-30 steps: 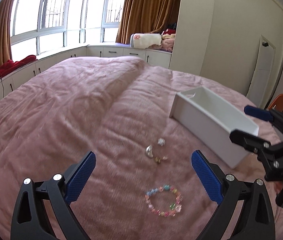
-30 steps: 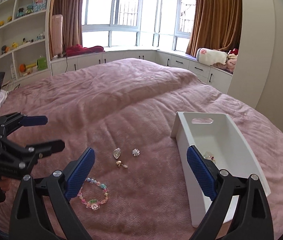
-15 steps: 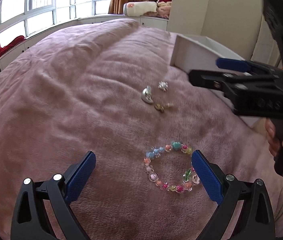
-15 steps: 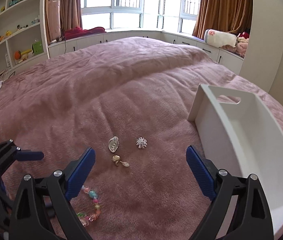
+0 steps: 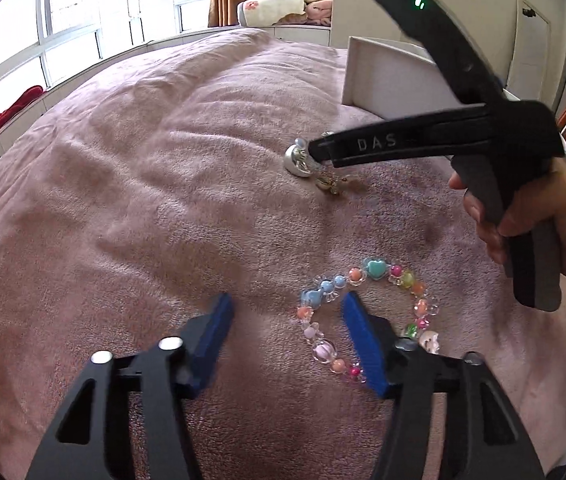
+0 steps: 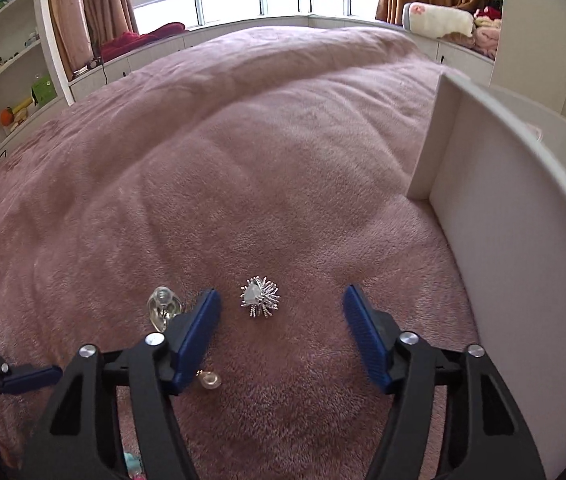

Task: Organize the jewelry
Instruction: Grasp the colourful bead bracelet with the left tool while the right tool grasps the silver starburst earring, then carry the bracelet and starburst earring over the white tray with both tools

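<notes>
A colourful bead bracelet [image 5: 367, 308] lies on the pink bedspread. My left gripper [image 5: 287, 304] is open and low over it, with the left side of the bracelet between the fingers. A spiky silver brooch [image 6: 261, 297] lies between the open fingers of my right gripper [image 6: 281, 300]. A silver shell-shaped piece [image 6: 163, 307] [image 5: 297, 157] lies just left of the right gripper's left finger. A small gold earring [image 6: 209, 380] [image 5: 333, 186] lies beside it. The right gripper shows from the side in the left wrist view [image 5: 423, 144].
A white storage box [image 6: 503, 240] [image 5: 379, 76] stands on the bed to the right of the jewelry. The pink bedspread [image 6: 243, 140] stretches far back to window cabinets. Shelves [image 6: 7, 80] line the left wall.
Both grippers have dropped toward the bed and moved forward. The left one now straddles the bracelet's edge with narrower jaws. The right one now frames the spiky brooch.
</notes>
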